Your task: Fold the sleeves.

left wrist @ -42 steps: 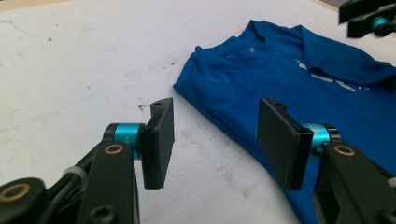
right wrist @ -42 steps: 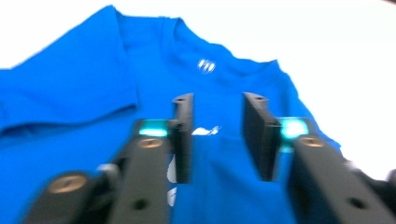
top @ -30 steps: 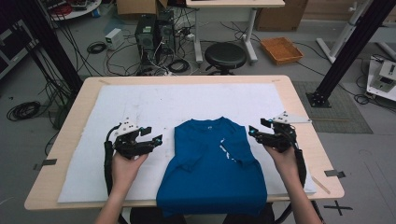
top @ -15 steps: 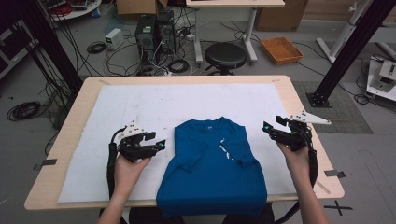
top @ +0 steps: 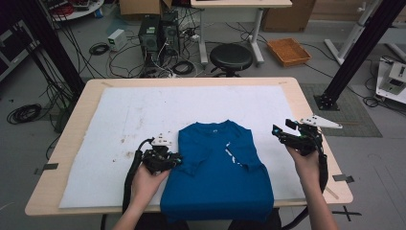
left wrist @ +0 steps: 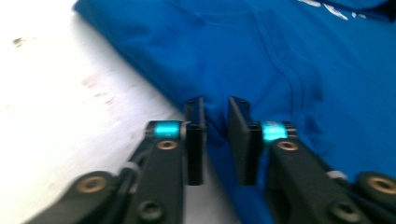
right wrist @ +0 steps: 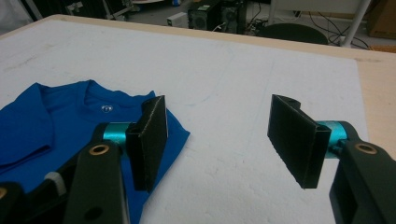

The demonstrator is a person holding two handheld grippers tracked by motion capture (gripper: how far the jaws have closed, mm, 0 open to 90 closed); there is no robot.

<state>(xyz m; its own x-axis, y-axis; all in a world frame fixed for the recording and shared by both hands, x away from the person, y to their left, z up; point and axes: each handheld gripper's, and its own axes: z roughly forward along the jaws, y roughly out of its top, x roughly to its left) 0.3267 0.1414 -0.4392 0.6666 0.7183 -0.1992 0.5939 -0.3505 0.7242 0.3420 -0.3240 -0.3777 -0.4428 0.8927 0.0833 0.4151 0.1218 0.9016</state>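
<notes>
The blue T-shirt [top: 218, 172] lies folded on the white mat [top: 143, 115] that covers the wooden bench [top: 306, 103], at the near centre, its lower hem reaching the near edge. The mat carries brown stains to the left of the shirt.

The left gripper [top: 168, 159] rests at the shirt's left edge. In the left gripper view its jaws stand narrowly apart over the fabric edge [left wrist: 219, 126]; whether they pinch cloth cannot be determined.

The right gripper [top: 287, 135] is held above the mat just right of the shirt, clear of it, jaws wide open with nothing between them.

Beyond the bench: a black stool [top: 231, 56], computer towers [top: 157, 32], loose floor cables [top: 24, 113] and an orange tray [top: 288, 51].
</notes>
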